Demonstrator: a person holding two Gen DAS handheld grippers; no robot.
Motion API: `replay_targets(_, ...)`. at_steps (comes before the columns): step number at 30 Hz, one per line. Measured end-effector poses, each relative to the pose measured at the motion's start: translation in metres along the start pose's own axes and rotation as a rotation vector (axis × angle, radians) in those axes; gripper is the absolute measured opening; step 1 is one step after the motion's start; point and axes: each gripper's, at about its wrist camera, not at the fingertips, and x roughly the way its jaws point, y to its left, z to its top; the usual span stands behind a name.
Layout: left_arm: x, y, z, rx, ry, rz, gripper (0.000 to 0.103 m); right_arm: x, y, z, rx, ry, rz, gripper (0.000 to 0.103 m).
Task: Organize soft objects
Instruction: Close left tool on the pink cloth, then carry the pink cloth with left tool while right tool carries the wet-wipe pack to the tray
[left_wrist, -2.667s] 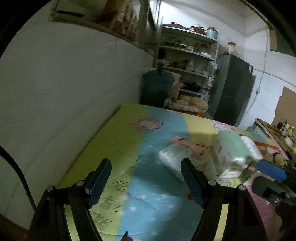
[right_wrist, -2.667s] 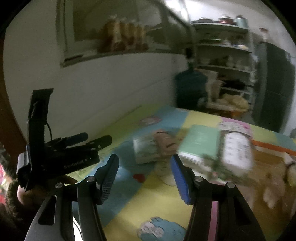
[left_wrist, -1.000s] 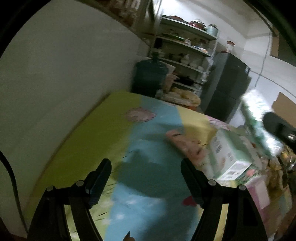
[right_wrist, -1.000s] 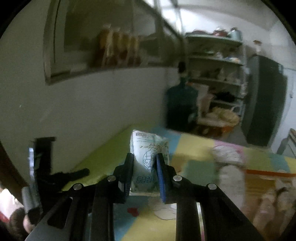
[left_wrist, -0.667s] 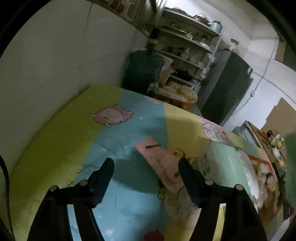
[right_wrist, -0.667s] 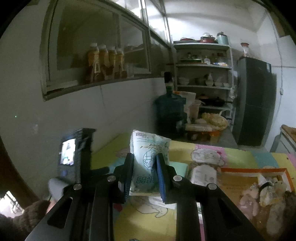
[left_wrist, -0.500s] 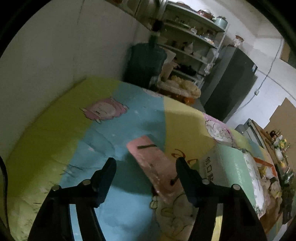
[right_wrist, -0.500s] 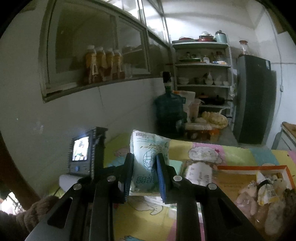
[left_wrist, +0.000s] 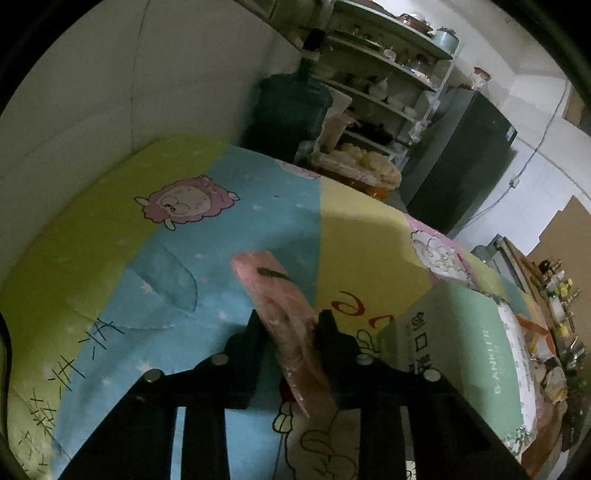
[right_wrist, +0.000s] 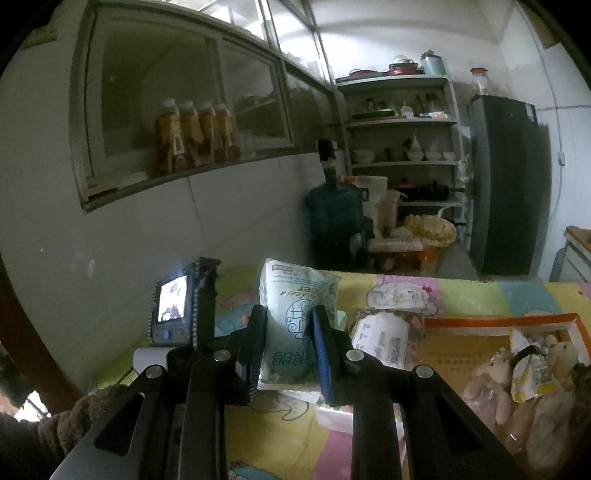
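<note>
Two soft items in hand. Left tongs (left_wrist: 290, 321), jaws just closed, pinch the pink pouch (left_wrist: 280, 306), which lies on the cartoon-print mat (left_wrist: 110, 229). Right tongs (right_wrist: 290, 349) hold the pale tissue pack (right_wrist: 295, 317) raised above the mat. Orange-rimmed tray (right_wrist: 498, 319) already carries plush toys (right_wrist: 484, 373); green carton (left_wrist: 465, 350) remains unsorted. Destination for either held item: unclear. Pouch's near end hidden behind tongs; tray cut off at right.

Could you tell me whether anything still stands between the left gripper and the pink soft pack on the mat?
Nothing visible does. The left gripper has just been closing, and its jaws now sit on either side of the pink soft pack, pressing its sides. The green tissue box stands off to the right, apart from the grip.
</note>
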Motion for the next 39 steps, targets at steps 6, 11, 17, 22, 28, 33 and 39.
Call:
replay_targets(6, -0.010, 0.004, 0.003, -0.001, -0.037, -0.012, 0.025, 0.001, 0.001, -0.002, 0.000, 0.009, 0.003, 0.025)
replay_targets(11, -0.027, 0.003, 0.005, 0.016, -0.085, -0.020, 0.025, 0.000, 0.002, -0.001, -0.001, 0.008, 0.002, 0.025)
replay_targets(17, -0.063, 0.002, 0.007, 0.064, -0.168, -0.034, 0.025, 0.000, 0.007, -0.002, -0.007, 0.003, -0.007, 0.025)
replay_targets(22, -0.092, -0.005, 0.005, 0.112, -0.220, -0.043, 0.024, -0.002, 0.011, -0.003, -0.013, -0.001, -0.012, 0.025)
replay_targets(28, -0.121, -0.018, -0.001, 0.161, -0.259, -0.078, 0.025, -0.011, 0.013, -0.003, -0.016, -0.011, -0.034, 0.025)
replay_targets(33, -0.138, -0.039, -0.006, 0.213, -0.281, -0.125, 0.024, -0.022, 0.008, -0.005, -0.010, -0.024, -0.075, 0.025)
replay_targets(39, -0.144, -0.071, -0.015, 0.270, -0.270, -0.201, 0.024, -0.040, -0.007, -0.007, 0.012, -0.044, -0.129, 0.025)
